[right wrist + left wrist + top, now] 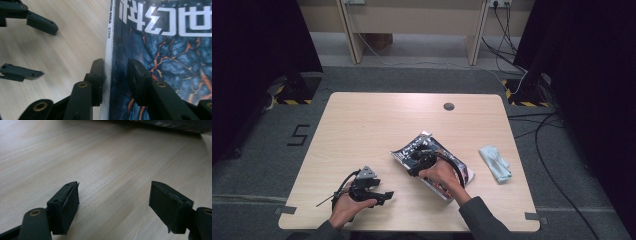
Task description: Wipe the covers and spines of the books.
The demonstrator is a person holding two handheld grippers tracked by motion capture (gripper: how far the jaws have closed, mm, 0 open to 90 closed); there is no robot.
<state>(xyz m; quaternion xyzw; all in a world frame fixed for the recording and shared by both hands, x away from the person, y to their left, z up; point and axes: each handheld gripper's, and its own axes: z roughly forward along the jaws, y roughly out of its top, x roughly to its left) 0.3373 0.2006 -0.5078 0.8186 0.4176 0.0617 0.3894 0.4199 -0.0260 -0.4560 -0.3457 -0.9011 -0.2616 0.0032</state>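
Magazine [432,161] lies flat on the tabletop [377,125], right of centre in the high view, turned at a slant, dark printed cover up. Right tool [418,162] sits over the magazine's middle, near its left edge, held by the right hand [443,175].

In the right gripper view, the magazine [170,50] fills the right half of the frame, white spine running top to bottom near centre. The right tool [115,75] straddles that spine: one jaw on the bare wood side just beside the spine, the other over the cover. Jaws part-open; a gap shows between the cover-side pad and the spine, so no clamp on it.

Left tool [379,192] rests at lower left of the high view, well apart from the magazine, in the left hand [346,210]. Left gripper view: left tool [113,202] open wide, nothing but tabletop between the jaws; magazine edge [175,125] at the upper right.

Blue cloth [495,163] lies to the right of the magazine, apart from it.
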